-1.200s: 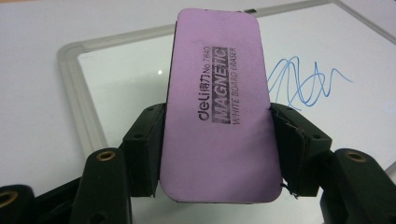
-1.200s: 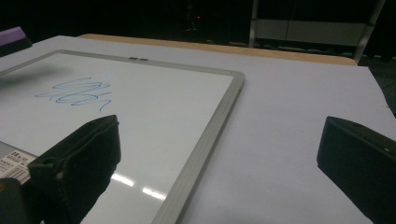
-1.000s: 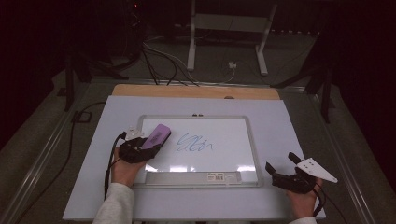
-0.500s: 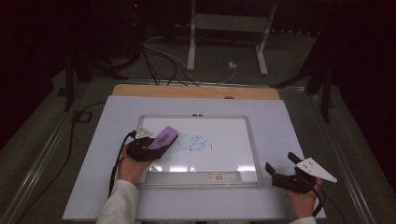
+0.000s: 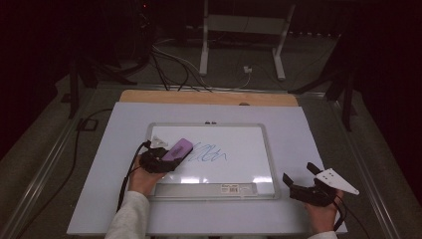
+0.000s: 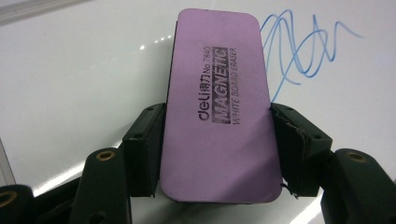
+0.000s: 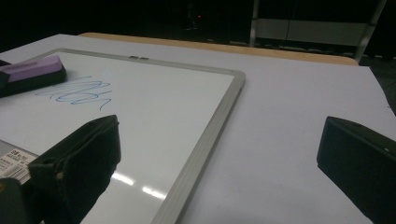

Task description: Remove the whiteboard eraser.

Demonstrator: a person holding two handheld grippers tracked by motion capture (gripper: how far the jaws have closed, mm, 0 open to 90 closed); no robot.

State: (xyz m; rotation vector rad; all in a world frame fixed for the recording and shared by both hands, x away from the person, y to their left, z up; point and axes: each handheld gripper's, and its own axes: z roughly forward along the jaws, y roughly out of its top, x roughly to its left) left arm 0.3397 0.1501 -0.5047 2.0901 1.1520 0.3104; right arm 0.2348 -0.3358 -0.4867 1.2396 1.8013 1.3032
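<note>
A purple magnetic whiteboard eraser (image 6: pixel 219 102) is clamped between the two black jaws of my left gripper (image 5: pixel 166 158), which is shut on it. The eraser (image 5: pixel 177 149) lies low over the left part of the whiteboard (image 5: pixel 259 130), its front end at the left edge of a blue scribble (image 5: pixel 209 154). The scribble (image 6: pixel 303 51) shows just right of the eraser's tip. My right gripper (image 5: pixel 304 180) rests on the table right of the board, jaws wide apart with nothing between them. From there the eraser (image 7: pixel 32 70) and the scribble (image 7: pixel 77 93) show at far left.
The whiteboard's grey frame (image 7: pixel 205 140) lies on a white sheet (image 5: pixel 318 139) covering the table. A wooden strip (image 5: pixel 209 97) runs along the far edge. Cables (image 5: pixel 169 64) and a stand's legs (image 5: pixel 244 45) lie on the dark floor beyond.
My left gripper has carried the eraser to the right and a little lower, up to the scribble. The right gripper has stayed where it was.
</note>
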